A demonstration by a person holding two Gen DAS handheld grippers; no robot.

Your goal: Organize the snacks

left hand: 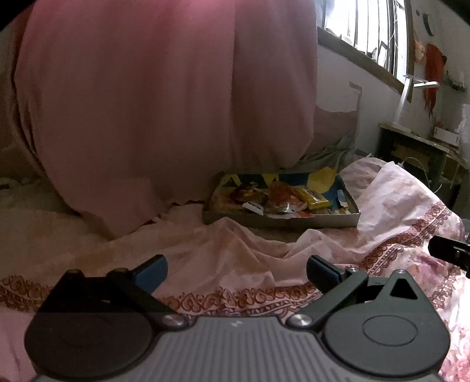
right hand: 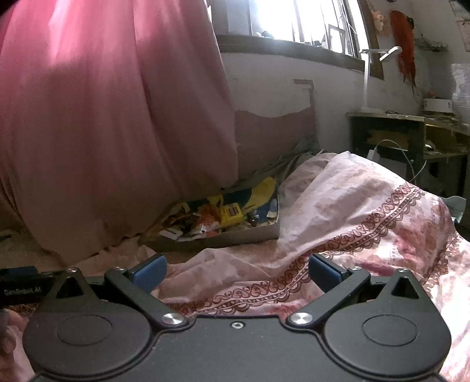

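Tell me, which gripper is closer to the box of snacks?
Too close to call. The left gripper and right gripper both hang open over the bedsheet, short of the snack box, which lies ahead and slightly right of the left one, ahead-left of the right one.

A shallow tray (left hand: pixel 282 220) sits on the bed (left hand: pixel 88 229), far from its near edge, with snack packets (left hand: pixel 282 198) heaped inside it. A hanging curtain (left hand: pixel 147 102) drops to the bed behind and left of the tray. A rumpled sheet (left hand: pixel 396 194) lies before and right of it, and a table (right hand: pixel 411 129) stands beyond the bed's right side, under the window (right hand: pixel 293 20).
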